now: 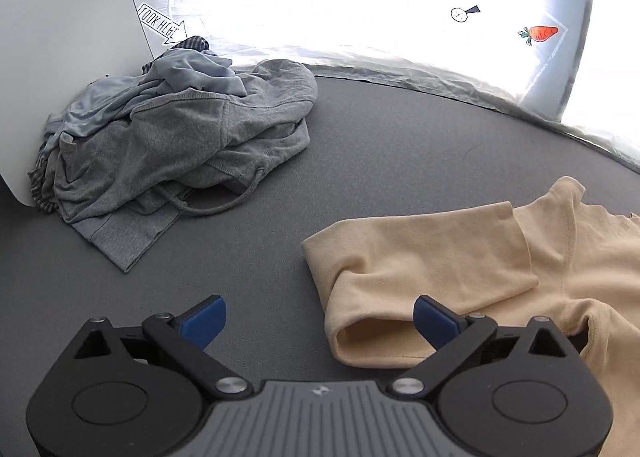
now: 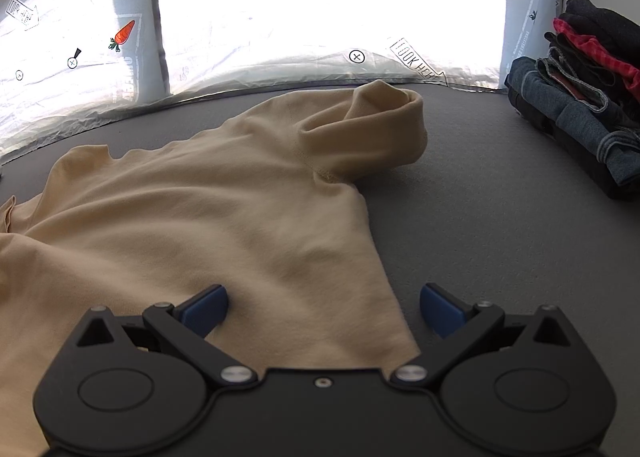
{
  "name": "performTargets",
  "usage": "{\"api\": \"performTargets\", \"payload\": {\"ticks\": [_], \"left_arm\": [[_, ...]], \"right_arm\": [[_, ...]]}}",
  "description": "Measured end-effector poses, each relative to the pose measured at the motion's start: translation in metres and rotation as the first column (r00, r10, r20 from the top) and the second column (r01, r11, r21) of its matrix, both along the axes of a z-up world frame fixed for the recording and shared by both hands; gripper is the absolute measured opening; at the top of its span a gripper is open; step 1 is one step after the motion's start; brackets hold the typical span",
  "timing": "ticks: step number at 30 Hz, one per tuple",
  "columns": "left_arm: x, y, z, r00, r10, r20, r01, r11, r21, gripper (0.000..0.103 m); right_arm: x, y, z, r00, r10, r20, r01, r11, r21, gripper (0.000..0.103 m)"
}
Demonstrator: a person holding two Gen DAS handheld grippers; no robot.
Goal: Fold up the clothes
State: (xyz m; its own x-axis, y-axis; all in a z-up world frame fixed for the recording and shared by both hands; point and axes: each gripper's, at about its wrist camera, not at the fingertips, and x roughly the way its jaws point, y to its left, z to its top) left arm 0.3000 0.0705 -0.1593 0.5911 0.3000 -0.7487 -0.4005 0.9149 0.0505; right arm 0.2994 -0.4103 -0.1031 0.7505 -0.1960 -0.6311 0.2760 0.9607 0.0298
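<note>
Beside the beige shirt (image 1: 500, 257), both claws, left (image 1: 320, 321) and right (image 2: 324, 309), wide apart, empty; grey clothes heap (image 1: 172, 145) nearby.

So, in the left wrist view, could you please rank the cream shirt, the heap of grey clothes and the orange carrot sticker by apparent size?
1-2. Heap of grey clothes and cream shirt: unsure, since the shirt is nearer and cut off by the frame.
3. Orange carrot sticker: clearly smallest.
</note>
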Motion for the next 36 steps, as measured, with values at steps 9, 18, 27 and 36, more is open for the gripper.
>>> {"api": "performTargets", "payload": {"ticks": [9,18,27,36], "left_arm": [[0.032,-0.031,0.009,0.986,-0.160,0.052,0.164,0.984,-0.072,0.076],[0.087,-0.087,-0.019,0.948,-0.319,-0.015,0.315,0.942,-0.112,0.036],[0.107,-0.095,-0.031,0.939,-0.343,-0.030,0.339,0.937,-0.090,0.057],[0.066,-0.045,0.008,0.987,-0.132,0.091,0.140,0.986,-0.085,0.005]], "right_arm": [[-0.001,0.000,0.000,1.000,0.000,-0.001,0.000,1.000,0.000,0.103],[-0.001,0.000,0.000,1.000,0.000,-0.001,0.000,1.000,0.000,0.103],[0.000,0.000,0.000,1.000,0.001,-0.003,-0.001,1.000,-0.003,0.103],[0.000,0.000,0.001,1.000,0.002,-0.004,-0.002,1.000,-0.004,0.103]]}}
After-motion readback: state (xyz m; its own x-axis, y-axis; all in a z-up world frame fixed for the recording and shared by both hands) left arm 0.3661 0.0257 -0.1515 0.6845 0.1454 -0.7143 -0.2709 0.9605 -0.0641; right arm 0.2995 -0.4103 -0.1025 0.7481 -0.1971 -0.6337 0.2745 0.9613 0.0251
